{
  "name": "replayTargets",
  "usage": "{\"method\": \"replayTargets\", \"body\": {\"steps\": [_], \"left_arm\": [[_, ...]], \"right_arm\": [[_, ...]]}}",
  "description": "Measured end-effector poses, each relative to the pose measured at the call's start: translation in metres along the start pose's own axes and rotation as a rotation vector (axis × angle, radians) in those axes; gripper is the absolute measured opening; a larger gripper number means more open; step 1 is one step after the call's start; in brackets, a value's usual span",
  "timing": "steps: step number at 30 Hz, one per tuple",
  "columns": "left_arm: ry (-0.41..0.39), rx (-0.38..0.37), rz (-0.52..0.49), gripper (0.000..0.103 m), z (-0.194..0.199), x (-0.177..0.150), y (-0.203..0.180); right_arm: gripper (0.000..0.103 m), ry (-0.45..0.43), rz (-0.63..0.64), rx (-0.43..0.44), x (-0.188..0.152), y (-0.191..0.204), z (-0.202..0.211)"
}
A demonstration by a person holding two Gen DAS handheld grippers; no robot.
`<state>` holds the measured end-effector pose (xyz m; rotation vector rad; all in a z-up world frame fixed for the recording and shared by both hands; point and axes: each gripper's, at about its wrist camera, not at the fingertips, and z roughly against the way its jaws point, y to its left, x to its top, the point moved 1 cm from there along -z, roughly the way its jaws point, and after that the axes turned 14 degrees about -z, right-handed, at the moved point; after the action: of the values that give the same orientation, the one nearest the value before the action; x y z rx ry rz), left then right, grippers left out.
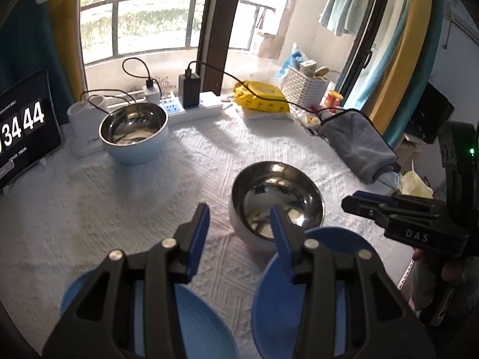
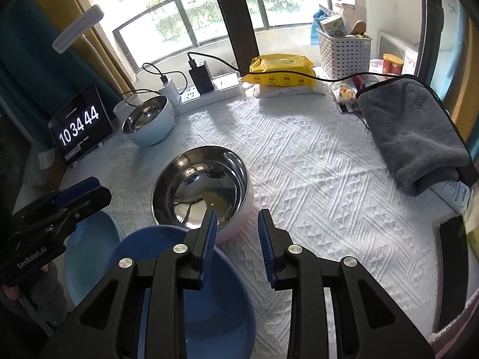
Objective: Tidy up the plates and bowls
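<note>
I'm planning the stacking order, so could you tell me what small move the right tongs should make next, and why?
Probably ease the right tongs forward and slightly left to straddle the near rim of the white-sided steel bowl. The tongs are open and empty just short of it, and the matching blue-sided steel bowl sits apart near the tablet, so the bowls remain unstacked.

Both plates [image 1: 206, 323] lie partly hidden under the gripper bodies. The tablet [image 1: 21, 125] is cut at the left edge, showing only 34 44.
</note>
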<state>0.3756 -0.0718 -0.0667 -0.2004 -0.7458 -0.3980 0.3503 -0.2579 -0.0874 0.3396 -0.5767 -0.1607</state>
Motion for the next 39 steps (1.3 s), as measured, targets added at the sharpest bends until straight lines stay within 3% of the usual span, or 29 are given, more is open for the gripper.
{"method": "replayTargets", "body": {"steps": [23,33,39], "left_arm": [[0.124,-0.050,0.006,0.044,-0.056,0.001,0.005],[0.131,-0.102,-0.035,0.043,-0.061,-0.001,-0.009],[0.117,-0.092,-0.056,0.041,-0.060,0.001,-0.014]], "right_arm": [[0.030,0.136,-0.059,0.117,0.018,-0.021,-0.057],[0.030,0.173,-0.047,0.135,0.014,-0.019,-0.066],[0.030,0.169,-0.039,0.116,0.015,-0.018,-0.067]]}}
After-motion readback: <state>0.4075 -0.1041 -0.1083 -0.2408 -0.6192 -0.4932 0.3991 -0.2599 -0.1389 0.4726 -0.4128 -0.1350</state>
